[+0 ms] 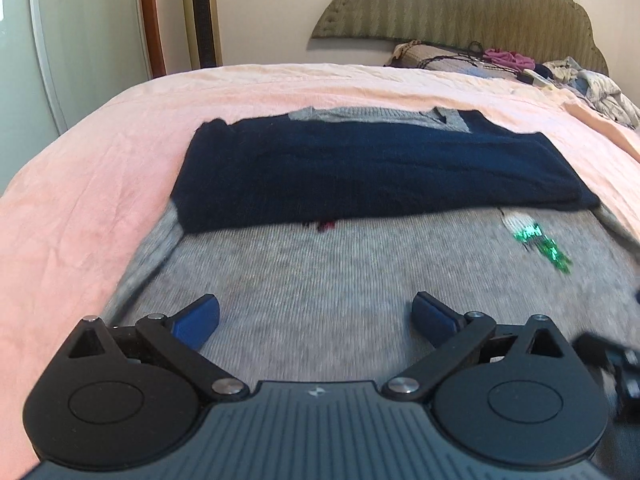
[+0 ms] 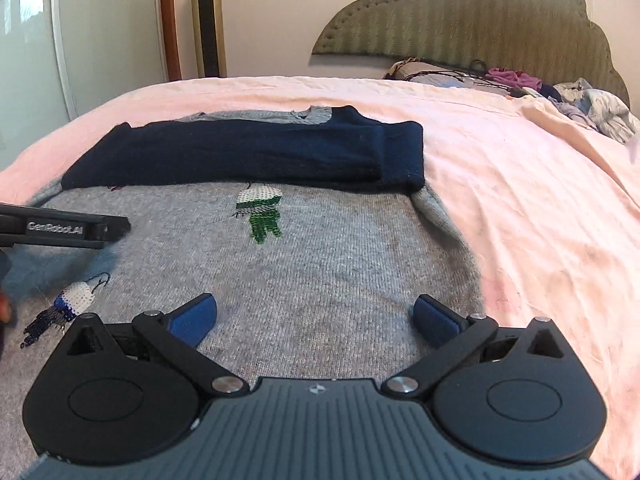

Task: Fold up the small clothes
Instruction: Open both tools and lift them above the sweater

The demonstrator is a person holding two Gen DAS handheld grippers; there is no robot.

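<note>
A small grey knit sweater (image 1: 320,272) lies flat on the pink bed, its navy sleeves (image 1: 360,172) folded across the chest. It also shows in the right wrist view (image 2: 340,260) with the navy sleeves (image 2: 248,156) and a green sequin figure (image 2: 260,216). My left gripper (image 1: 316,318) is open and empty, low over the sweater's lower left part. My right gripper (image 2: 316,318) is open and empty over its lower right part. The left gripper's side (image 2: 64,232) shows at the right wrist view's left edge.
The pink bedsheet (image 2: 520,200) spreads around the sweater. A heap of loose clothes (image 2: 580,108) lies at the far right by the green headboard (image 2: 480,28). A tower fan (image 2: 208,20) and a wardrobe door (image 2: 100,32) stand beyond the bed.
</note>
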